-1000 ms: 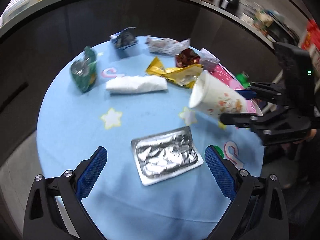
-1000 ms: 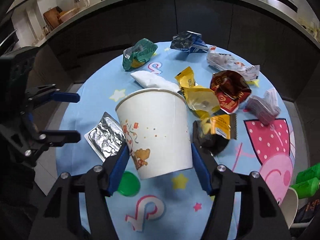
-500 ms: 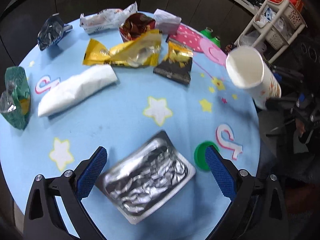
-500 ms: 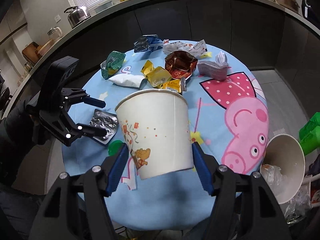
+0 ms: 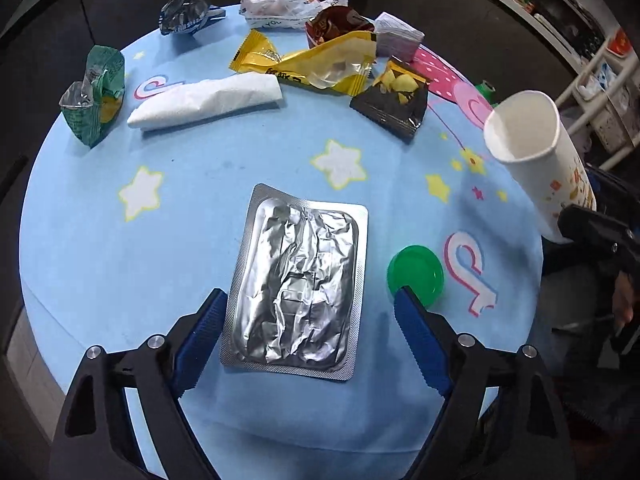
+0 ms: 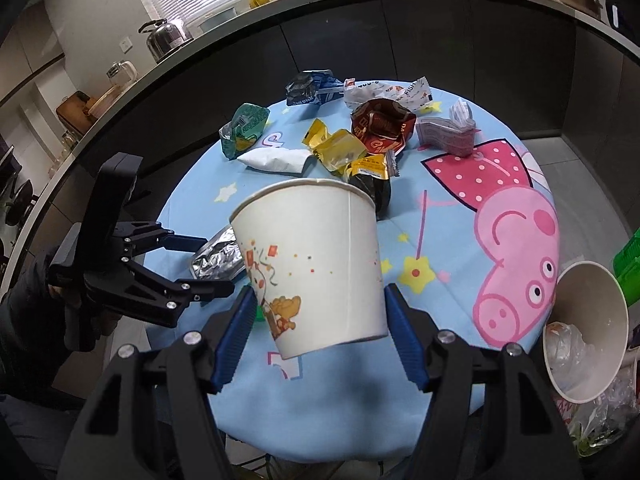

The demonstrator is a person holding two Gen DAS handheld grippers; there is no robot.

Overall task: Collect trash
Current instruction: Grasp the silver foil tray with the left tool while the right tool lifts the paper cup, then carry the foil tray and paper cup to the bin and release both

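Foil, crinkled into a flat silver blister sheet (image 5: pixel 298 288), is lying on the round blue worktop (image 5: pixel 100 264) between the left claw's (image 5: pixel 308 330) closing jaws, untouched; the right claw (image 6: pixel 318 330) is gripping a smooth paper cup (image 6: pixel 316 264).

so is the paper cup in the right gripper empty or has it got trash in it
Empty: the left wrist view looks into the tilted paper cup, showing only bare white inside.
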